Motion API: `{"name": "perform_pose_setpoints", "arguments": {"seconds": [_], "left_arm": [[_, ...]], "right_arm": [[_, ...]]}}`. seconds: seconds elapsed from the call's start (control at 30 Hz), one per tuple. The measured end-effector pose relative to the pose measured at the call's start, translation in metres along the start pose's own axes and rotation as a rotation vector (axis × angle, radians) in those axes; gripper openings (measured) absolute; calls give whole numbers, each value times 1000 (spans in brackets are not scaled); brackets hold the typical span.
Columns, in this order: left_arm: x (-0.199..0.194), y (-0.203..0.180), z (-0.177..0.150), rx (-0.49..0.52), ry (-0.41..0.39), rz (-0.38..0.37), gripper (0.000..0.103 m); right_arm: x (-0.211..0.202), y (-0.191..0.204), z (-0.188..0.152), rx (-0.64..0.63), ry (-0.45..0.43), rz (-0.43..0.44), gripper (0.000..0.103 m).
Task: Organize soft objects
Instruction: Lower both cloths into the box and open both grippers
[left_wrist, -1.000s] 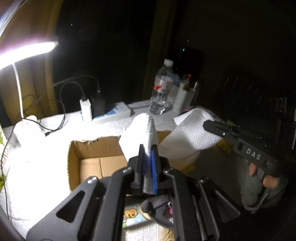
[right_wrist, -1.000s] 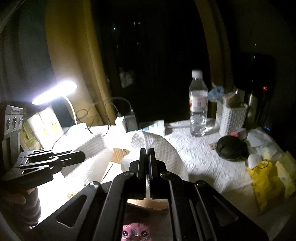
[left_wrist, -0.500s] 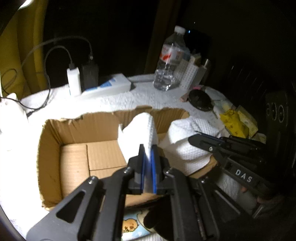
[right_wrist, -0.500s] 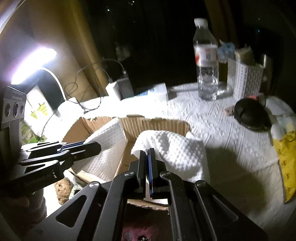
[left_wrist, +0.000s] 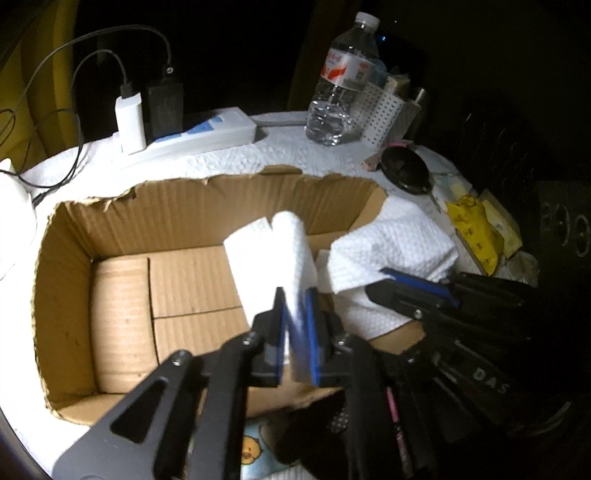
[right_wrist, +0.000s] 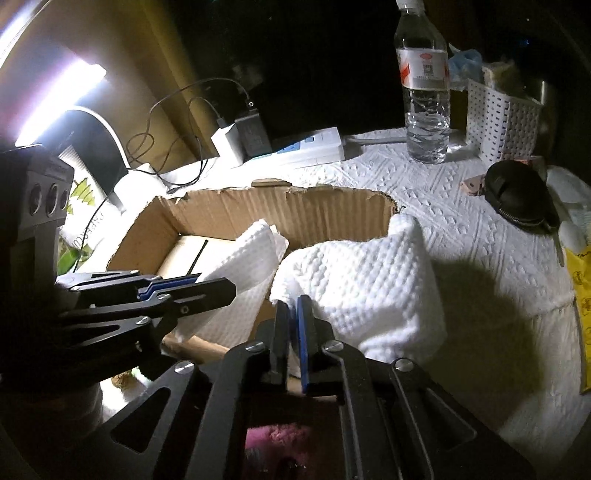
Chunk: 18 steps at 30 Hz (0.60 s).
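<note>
Towel (left_wrist: 280, 258) lowered over box (left_wrist: 74, 280) (both claws).

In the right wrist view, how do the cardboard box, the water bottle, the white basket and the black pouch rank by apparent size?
1. cardboard box, clearly largest
2. water bottle and white basket: similar, not ranked
3. black pouch, smallest, though nearer the camera

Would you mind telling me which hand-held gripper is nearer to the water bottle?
Right. The right hand-held gripper holds the white cloth over the cardboard box's corner on the water bottle's side; the left hand-held gripper grips its other end over the box's middle.
</note>
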<state>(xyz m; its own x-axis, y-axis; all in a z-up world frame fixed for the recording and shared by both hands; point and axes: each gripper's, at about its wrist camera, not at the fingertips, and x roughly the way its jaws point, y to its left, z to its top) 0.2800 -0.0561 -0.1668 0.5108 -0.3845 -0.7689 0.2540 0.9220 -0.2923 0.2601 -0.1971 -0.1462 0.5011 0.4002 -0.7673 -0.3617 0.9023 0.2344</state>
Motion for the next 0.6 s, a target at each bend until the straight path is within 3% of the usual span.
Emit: {"name": "perform_pose_setpoints", "arguments": {"seconds": [0.07, 0.23, 0.4, 0.5, 0.6], "left_arm": [[-1, -2, 0, 1, 2, 1, 20], [1, -9, -3, 3, 19, -20, 23], [4, -24, -7, 35, 35, -45, 25], [2, -27, -7, 38, 32, -45, 25], [0, -26, -7, 40, 30, -40, 26]], "right_arm": [[-13, 2, -2, -7, -24, 6, 15], [-48, 5, -6, -27, -110, -33, 44], [-59, -14, -3, 17, -168, -102, 44], [-45, -33, 1, 83, -164, -180, 44], [-27, -48, 3, 132, -114, -201, 44]]}}
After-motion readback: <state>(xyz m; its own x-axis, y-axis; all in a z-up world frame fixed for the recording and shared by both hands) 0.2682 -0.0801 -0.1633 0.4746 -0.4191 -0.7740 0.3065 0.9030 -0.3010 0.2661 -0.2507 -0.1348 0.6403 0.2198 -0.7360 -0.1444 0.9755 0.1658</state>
